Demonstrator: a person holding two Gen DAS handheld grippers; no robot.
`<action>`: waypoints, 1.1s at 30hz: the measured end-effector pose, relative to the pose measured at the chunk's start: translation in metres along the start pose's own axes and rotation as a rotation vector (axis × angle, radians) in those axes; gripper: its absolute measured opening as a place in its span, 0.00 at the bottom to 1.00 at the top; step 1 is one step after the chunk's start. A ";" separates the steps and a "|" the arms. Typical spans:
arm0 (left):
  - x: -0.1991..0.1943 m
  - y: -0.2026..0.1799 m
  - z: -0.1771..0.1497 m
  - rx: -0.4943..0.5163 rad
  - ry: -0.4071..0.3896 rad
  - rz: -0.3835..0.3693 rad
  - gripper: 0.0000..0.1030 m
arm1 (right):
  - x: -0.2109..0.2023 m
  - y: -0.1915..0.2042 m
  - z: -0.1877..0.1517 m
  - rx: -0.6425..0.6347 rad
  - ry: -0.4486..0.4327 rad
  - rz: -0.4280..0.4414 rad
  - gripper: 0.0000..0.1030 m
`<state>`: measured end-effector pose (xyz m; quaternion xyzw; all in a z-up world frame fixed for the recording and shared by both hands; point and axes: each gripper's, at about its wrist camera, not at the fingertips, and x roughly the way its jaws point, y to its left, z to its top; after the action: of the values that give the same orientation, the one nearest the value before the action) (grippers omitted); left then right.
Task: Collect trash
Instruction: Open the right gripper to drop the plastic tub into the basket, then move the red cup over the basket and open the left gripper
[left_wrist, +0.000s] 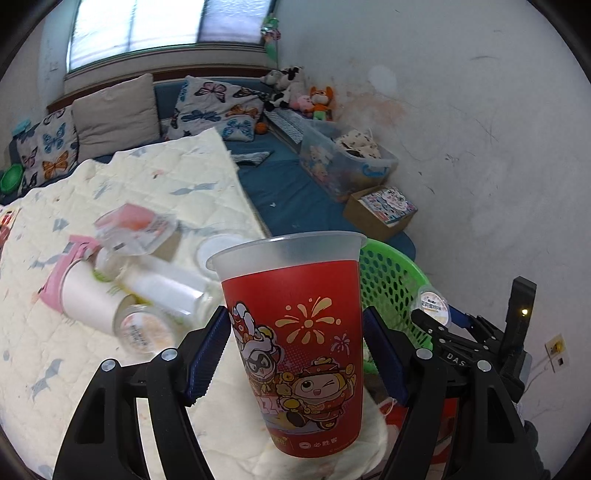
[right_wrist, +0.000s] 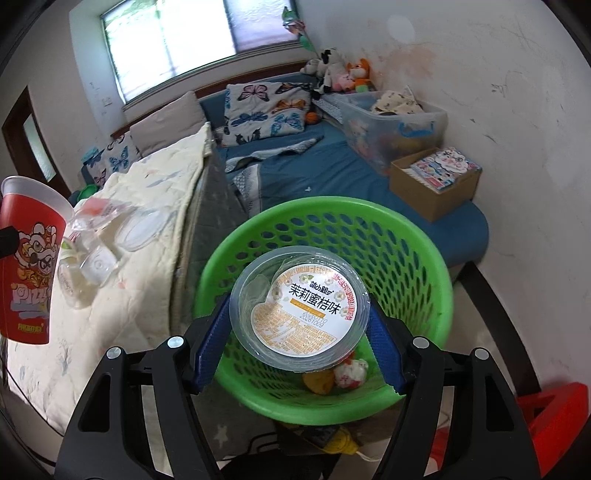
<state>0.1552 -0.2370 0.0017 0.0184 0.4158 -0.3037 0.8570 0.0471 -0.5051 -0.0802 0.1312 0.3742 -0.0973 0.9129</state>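
My left gripper (left_wrist: 295, 350) is shut on a red plastic cup (left_wrist: 295, 332) with cartoon prints and holds it upright above the edge of the quilt. The cup also shows at the left of the right wrist view (right_wrist: 29, 258). My right gripper (right_wrist: 299, 328) is shut on a clear round tub (right_wrist: 299, 306) with a white and orange label and holds it over the green perforated basket (right_wrist: 406, 251). The basket holds a few scraps at its bottom. More trash (left_wrist: 129, 280) lies on the quilt: a paper cup, clear tubs, a lid, a pink wrapper.
The cream quilt (left_wrist: 129, 184) covers a table to the left. A blue mattress (right_wrist: 332, 173) with pillows, a clear storage bin (right_wrist: 399, 122) and a cardboard box (right_wrist: 436, 184) lie beyond. A red stool (right_wrist: 554, 417) stands at the lower right.
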 end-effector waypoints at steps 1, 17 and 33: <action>0.002 -0.005 0.002 0.011 0.002 -0.005 0.68 | 0.000 -0.002 0.000 0.004 0.000 -0.002 0.68; 0.043 -0.071 0.017 0.124 0.046 -0.068 0.68 | -0.038 -0.019 -0.010 0.023 -0.065 0.011 0.75; 0.095 -0.108 0.020 0.170 0.106 -0.068 0.69 | -0.069 -0.031 -0.032 0.052 -0.089 0.016 0.76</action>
<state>0.1558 -0.3789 -0.0295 0.0928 0.4334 -0.3657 0.8184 -0.0310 -0.5192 -0.0584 0.1535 0.3295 -0.1058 0.9256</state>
